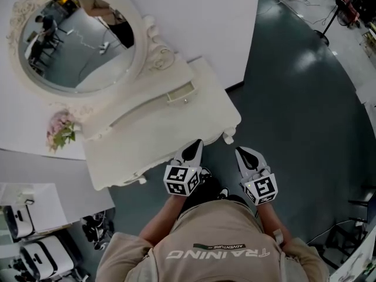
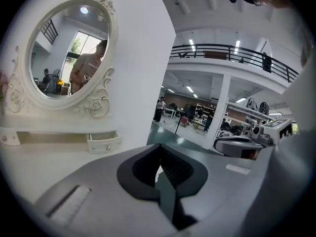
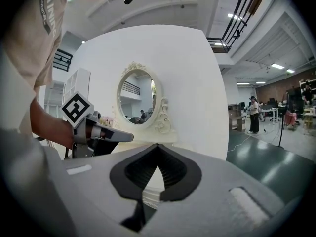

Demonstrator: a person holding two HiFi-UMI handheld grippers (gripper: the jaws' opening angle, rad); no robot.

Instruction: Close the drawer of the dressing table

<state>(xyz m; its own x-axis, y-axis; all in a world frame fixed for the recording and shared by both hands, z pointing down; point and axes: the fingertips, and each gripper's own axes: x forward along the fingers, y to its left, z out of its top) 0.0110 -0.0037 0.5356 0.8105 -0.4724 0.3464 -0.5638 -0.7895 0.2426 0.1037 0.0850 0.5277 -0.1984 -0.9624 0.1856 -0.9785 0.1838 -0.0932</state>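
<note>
**Q:** Closest to the head camera, what is there?

**A:** The person's beige shirt (image 1: pixel 217 245), then both tools just past it. The left gripper (image 1: pixel 192 150) has its jaws pressed together on nothing, its tip at the front edge of the dressing table (image 1: pixel 153 140). The right gripper (image 1: pixel 249 155) is likewise closed and empty. It hangs off the table's front right corner, above the floor (image 1: pixel 294 116).

**Q:** And the drawer?

**A:** Farther back. The drawer (image 1: pixel 180 93) is a small one in the raised shelf under the oval mirror (image 1: pixel 76 43), toward its right end, and it stands pulled partway out. Neither tool is near it. Pink flowers (image 1: pixel 60 131) sit at the shelf's far left.

**Q:** What could go wrong?

**A:** I would say the drawer front is narrow and its knob (image 2: pixel 108 147) is small. A closed jaw tip pushed against the knob might skid off it. A push off-centre could skew the drawer so it binds. Too hard a shove may rock the light table or strike the mirror's carved frame.
</note>
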